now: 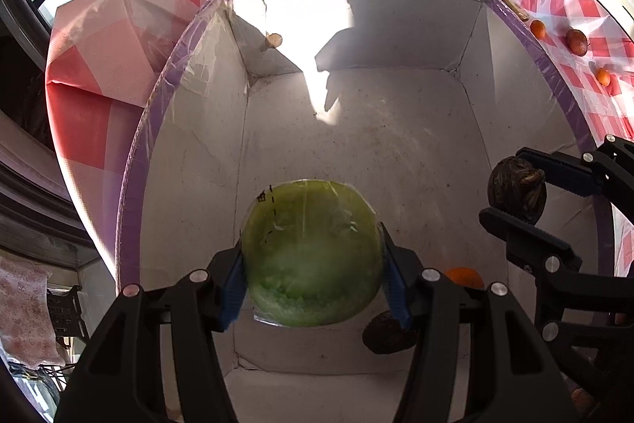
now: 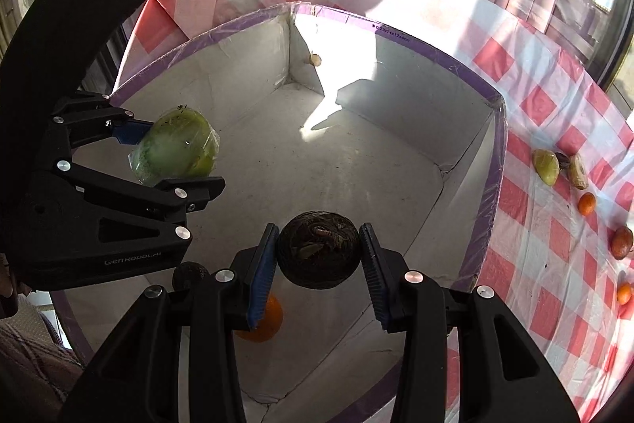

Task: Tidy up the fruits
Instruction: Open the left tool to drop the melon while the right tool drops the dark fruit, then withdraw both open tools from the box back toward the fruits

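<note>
I held both grippers over the white box (image 1: 396, 153), the one with the purple-taped rim, which sat on the red-and-white checked cloth (image 2: 554, 256). My left gripper (image 1: 313, 264) was clamped on a green fruit wrapped in clear film (image 1: 311, 252), its blue pads pressed to either side, and the fruit hung above the box floor near the front wall. My right gripper (image 2: 319, 260) was clamped on a dark, wrinkled round fruit (image 2: 319, 250), also above the box floor, towards the right wall.

Inside the box, on its floor beneath my grippers, lay an orange (image 2: 263, 324) and another dark fruit (image 1: 386, 335), close to each other near the front wall. A small tan piece (image 1: 273, 40) sat up against the back left corner of the box.

Outside the box, past its right wall, more fruit lay on the cloth: a pale green one (image 2: 546, 167), a tan ridged one (image 2: 577, 172) just beside it, three small orange ones (image 2: 587, 204), and a brown one (image 2: 621, 242). Sunlight fell across the back of the box.
</note>
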Tool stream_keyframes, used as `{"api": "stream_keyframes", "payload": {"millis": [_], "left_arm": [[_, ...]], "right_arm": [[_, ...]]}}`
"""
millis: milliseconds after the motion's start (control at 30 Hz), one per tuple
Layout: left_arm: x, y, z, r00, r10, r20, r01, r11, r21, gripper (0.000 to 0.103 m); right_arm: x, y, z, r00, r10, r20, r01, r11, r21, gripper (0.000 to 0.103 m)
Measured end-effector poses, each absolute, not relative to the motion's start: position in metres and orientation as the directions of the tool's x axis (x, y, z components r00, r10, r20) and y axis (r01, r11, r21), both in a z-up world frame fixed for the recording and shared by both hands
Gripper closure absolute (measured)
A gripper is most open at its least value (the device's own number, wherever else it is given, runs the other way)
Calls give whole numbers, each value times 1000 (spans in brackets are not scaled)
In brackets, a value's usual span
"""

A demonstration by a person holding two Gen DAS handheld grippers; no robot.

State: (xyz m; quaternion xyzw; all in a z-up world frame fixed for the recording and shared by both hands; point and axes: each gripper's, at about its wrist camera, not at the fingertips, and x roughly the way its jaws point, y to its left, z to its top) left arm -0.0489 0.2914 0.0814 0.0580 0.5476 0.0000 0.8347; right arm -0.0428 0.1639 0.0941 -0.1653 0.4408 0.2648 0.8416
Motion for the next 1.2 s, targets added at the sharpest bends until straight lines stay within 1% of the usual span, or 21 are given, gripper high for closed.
{"api": "stream_keyframes", "payload": {"millis": [200, 267, 300, 333, 367, 500, 667, 833, 900, 967, 1033, 1067, 1100, 1133, 1200], "left_arm": [[-48, 293, 78, 382, 55, -923, 57, 995, 83, 45], [-48, 293, 80, 391, 56, -919, 54, 995, 84, 41], [-48, 294, 81, 398, 59, -916, 52, 995, 86, 36], [-48, 293, 82, 404, 62, -913, 50, 995, 90, 31], [-48, 293, 83, 407, 65, -911, 50, 994, 93, 30], [-49, 294, 84, 413, 65, -909, 49, 994, 93, 29], [-50, 292, 87, 424, 81, -902, 45, 993, 110, 26], [-50, 289, 96, 452, 113, -885, 32, 989, 143, 25], [-48, 288, 102, 468, 129, -874, 10, 988, 151, 21], [-47, 285, 108, 483, 139, -864, -7, 988, 155, 18], [-44, 276, 114, 497, 149, -855, -9, 986, 167, 14], [-42, 270, 117, 504, 153, -850, -5, 985, 175, 14], [-40, 264, 120, 512, 156, -845, 1, 983, 182, 13], [-38, 256, 123, 522, 159, -838, 8, 982, 191, 12], [-34, 239, 130, 546, 167, -821, 24, 976, 215, 12]], "right_arm": [[-43, 163, 93, 475, 290, -831, -582, 812, -50, 59], [-44, 163, 94, 473, 295, -830, -583, 811, -44, 50], [-45, 164, 94, 473, 297, -830, -584, 810, -43, 47], [-45, 164, 94, 472, 297, -830, -586, 809, -43, 43], [-46, 164, 94, 471, 300, -830, -587, 809, -41, 40], [-46, 163, 94, 469, 305, -829, -587, 809, -34, 39], [-48, 162, 94, 461, 318, -828, -598, 801, -25, 34], [-49, 154, 103, 477, 348, -807, -588, 809, 1, 33], [-46, 145, 109, 492, 363, -791, -565, 825, 27, 32], [-44, 132, 116, 513, 378, -771, -536, 842, 57, 28], [-42, 116, 123, 533, 399, -747, -511, 855, 92, 27], [-41, 109, 127, 539, 409, -736, -504, 857, 107, 28], [-41, 102, 130, 561, 389, -731, -481, 872, 95, 25], [-40, 93, 133, 582, 371, -724, -455, 886, 88, 20], [-35, 67, 139, 600, 384, -701, -399, 904, 154, 20]]}}
